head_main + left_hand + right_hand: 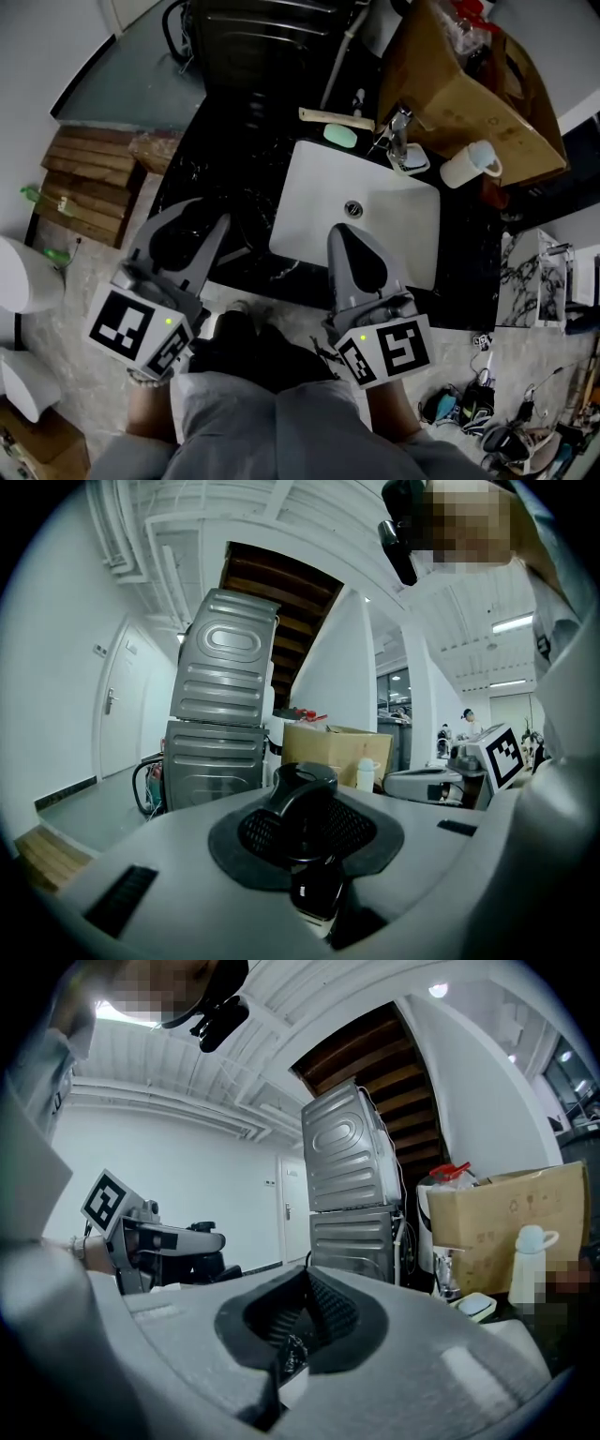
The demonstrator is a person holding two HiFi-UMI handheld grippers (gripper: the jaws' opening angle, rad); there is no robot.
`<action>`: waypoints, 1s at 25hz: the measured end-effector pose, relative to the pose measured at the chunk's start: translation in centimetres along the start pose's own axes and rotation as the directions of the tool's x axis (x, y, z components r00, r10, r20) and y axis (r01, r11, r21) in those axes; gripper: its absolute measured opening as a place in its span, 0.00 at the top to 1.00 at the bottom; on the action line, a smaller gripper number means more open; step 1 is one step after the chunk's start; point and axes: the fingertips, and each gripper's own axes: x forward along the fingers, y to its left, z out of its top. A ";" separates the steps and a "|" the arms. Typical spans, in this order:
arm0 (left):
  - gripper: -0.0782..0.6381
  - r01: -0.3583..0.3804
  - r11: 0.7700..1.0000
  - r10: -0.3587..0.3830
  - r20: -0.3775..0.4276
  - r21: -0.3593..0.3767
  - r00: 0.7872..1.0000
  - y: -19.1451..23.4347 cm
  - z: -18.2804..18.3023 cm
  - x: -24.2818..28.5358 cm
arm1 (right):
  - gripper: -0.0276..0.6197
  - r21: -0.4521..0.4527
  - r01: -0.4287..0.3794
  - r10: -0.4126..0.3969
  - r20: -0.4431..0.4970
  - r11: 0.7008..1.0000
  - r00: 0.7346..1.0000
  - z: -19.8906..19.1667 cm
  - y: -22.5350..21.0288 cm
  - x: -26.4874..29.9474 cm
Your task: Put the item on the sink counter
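black item (302,799) sits clamped in left gripper (199,217); right gripper (345,232) closed, empty.

The sink (309,211) sits in the tabletop (234,178). Behind it stands the faucet (400,131), with a soap bar (340,135) to its left and a cup (469,165) to its right; the cardboard box (450,84) is behind the cup

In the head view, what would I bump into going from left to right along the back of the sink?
green soap bar → faucet → white cup
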 end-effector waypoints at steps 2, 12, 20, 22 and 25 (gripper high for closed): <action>0.77 0.035 0.999 -0.035 -0.011 0.013 0.999 0.2 -0.1 0.7 | 0.96 0.002 0.025 -0.025 0.002 1.000 1.000 0.2 -0.2 0.4; 0.77 0.175 0.985 -0.174 -0.036 0.014 0.984 2.1 -0.8 4.7 | 0.96 0.012 0.137 -0.137 -0.011 0.990 0.991 0.1 -0.8 1.7; 0.77 0.279 0.958 -0.275 -0.059 0.068 0.960 3.2 -2.1 9.3 | 0.96 0.020 0.228 -0.227 -0.040 0.973 0.973 -0.6 -2.0 1.8; 0.77 0.301 0.950 -0.296 -0.072 0.084 0.953 3.3 -2.6 10.4 | 0.96 0.019 0.245 -0.244 -0.047 0.969 0.969 -0.8 -2.2 1.8; 0.77 0.337 0.938 -0.328 -0.102 0.087 0.939 3.5 -3.8 11.9 | 0.96 0.014 0.264 -0.263 -0.062 0.964 0.963 -1.3 -2.4 1.6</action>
